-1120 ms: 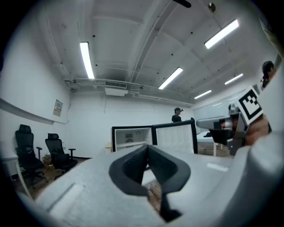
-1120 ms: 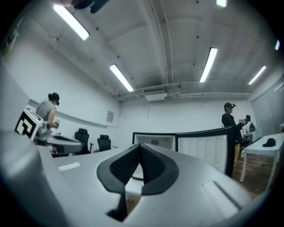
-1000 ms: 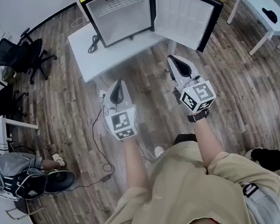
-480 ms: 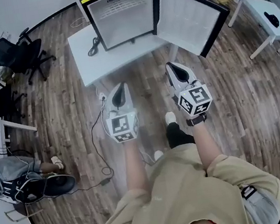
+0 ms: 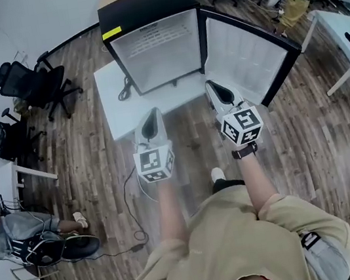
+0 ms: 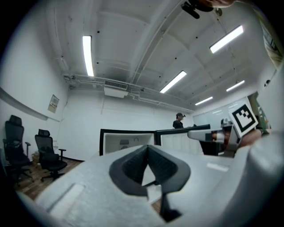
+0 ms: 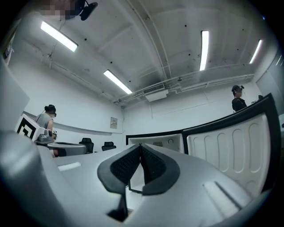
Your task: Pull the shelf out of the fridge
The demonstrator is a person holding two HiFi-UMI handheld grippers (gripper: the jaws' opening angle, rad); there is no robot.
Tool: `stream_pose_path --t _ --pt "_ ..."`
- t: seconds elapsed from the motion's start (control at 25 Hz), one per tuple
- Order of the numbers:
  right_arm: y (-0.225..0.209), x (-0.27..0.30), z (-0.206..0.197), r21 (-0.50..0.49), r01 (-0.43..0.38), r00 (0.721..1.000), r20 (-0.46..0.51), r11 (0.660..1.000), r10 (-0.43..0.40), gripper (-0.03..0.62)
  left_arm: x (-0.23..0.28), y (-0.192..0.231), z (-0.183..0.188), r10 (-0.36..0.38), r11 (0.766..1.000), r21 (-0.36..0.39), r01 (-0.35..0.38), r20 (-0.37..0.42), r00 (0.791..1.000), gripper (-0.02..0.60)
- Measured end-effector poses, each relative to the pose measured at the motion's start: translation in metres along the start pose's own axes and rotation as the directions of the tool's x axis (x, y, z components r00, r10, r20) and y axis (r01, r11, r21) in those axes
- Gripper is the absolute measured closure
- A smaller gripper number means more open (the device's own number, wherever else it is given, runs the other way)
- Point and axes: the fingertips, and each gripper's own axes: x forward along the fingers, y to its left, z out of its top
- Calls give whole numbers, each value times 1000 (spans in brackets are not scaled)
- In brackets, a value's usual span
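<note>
A small black fridge [image 5: 152, 37] stands on a low white table [image 5: 115, 103], its door [image 5: 243, 51] swung open to the right. Thin lines across the white interior look like a wire shelf [image 5: 160, 41]. My left gripper [image 5: 151, 115] hovers over the table's front edge, jaws shut and empty. My right gripper [image 5: 211, 86] is a little further forward, near the bottom of the open door, also shut on nothing. In the left gripper view the shut left gripper [image 6: 147, 150] points at the fridge [image 6: 128, 142]. In the right gripper view the shut right gripper [image 7: 140, 148] faces the fridge [image 7: 165, 142] and door [image 7: 235, 142].
Black office chairs [image 5: 26, 84] stand at the left. A seated person [image 5: 17, 229] is at the far left. A cable [image 5: 130, 197] trails over the wood floor. Another white table [image 5: 343, 34] stands at the right. A person [image 7: 238, 101] stands beyond the door.
Both grippers have moved forward to the fridge as the person walked closer. The left now reaches the table's edge, the right the door's bottom. Both stayed shut.
</note>
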Motion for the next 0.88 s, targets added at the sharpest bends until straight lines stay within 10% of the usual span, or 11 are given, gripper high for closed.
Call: stream_pose_path --t 0.88 --pt "-149 133 -52 169 -26 998 -59 985 36 599 192 15 -42 99 995 -4 -100 -83 992 580"
